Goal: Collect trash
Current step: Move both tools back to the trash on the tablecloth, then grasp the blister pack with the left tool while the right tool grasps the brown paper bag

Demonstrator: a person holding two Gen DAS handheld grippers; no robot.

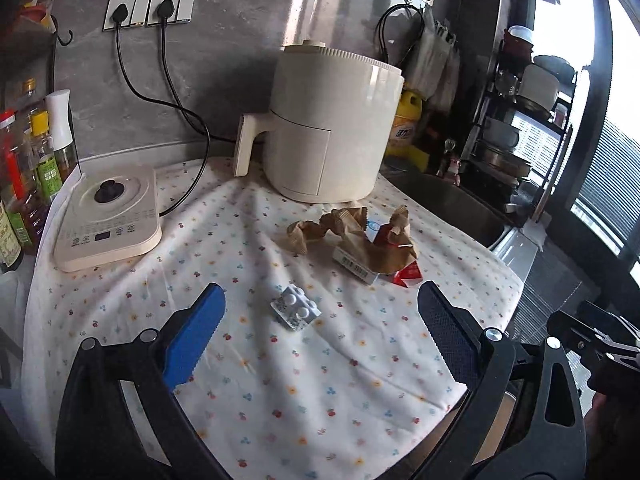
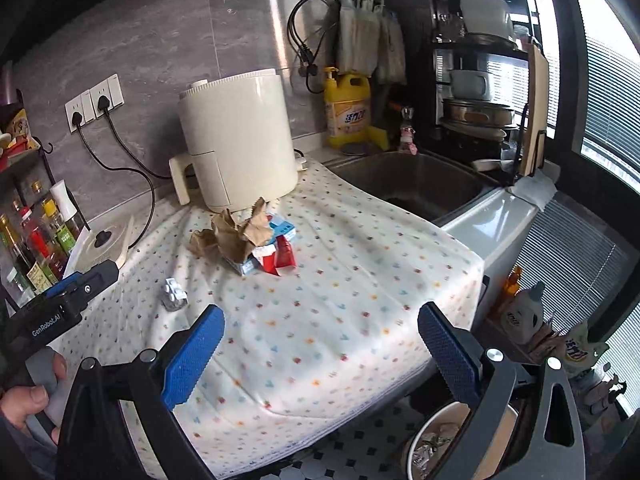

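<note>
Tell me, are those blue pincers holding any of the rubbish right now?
No. Both the left gripper and the right gripper are open and empty. The pill pack and the crumpled paper lie untouched on the cloth.

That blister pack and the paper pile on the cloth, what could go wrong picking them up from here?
1. The blister pack lies flat on the loose, wrinkled cloth; the open left tool may pinch fabric with it and drag the cloth.
2. The crumpled paper overlaps the boxes, so a grab may lift only part and scatter the rest.
3. The bin sits low past the counter edge; drops could miss.
</note>
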